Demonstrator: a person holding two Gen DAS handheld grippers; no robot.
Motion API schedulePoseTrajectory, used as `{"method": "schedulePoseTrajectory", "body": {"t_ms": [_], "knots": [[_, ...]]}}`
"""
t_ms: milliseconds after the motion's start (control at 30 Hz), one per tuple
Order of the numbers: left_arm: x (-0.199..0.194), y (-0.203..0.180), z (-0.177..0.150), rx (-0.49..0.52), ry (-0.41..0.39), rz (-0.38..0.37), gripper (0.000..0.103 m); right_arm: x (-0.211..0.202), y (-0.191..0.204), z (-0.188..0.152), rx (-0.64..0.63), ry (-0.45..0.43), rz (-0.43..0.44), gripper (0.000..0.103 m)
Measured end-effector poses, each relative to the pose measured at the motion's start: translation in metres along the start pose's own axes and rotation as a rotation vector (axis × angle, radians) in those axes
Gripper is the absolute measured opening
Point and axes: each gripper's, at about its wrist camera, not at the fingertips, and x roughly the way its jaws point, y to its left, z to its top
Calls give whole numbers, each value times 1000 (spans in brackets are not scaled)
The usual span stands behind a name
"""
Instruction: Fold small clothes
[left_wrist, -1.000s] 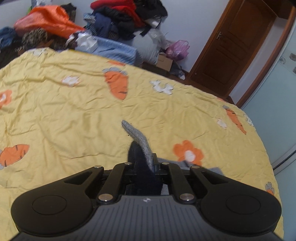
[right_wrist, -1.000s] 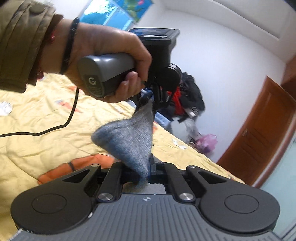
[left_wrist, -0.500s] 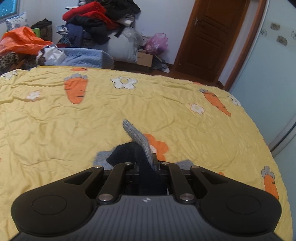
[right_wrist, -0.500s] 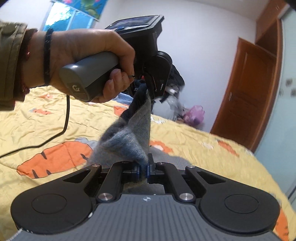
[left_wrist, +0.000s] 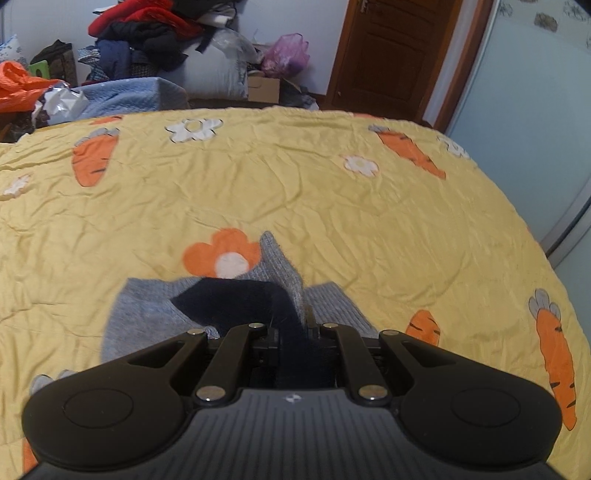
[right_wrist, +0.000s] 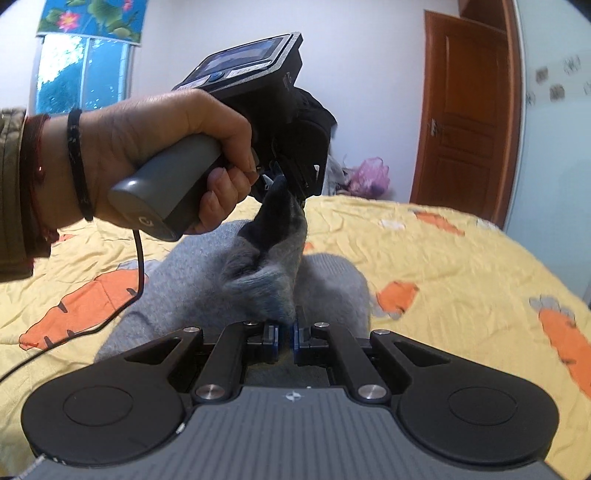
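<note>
The sock (right_wrist: 266, 258) was a fuzzy grey knit with a darker navy patch, ribbed where it lay on the quilt (left_wrist: 332, 206). The quilt was thin yellow cotton, matt and finely creased. Both grippers, left (left_wrist: 291, 332) and right (right_wrist: 285, 334), were matt black plastic with shiny metal pins. The handle (right_wrist: 166, 192) looked like smooth grey plastic. The door (left_wrist: 388, 55) was glossy brown wood.
</note>
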Motion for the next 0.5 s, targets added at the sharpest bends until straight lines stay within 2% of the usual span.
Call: {"method": "schedulePoseTrajectory", "body": {"t_ms": [300, 433, 500], "knots": [[21, -28, -8, 53, 19, 2, 8, 4, -24, -13, 129, 61, 19, 10], [34, -38, -12, 104, 51, -22, 9, 11, -38, -17, 232, 131, 74, 12], [37, -41, -13, 127, 44, -4, 11, 16, -47, -20, 294, 161, 99, 16]]}}
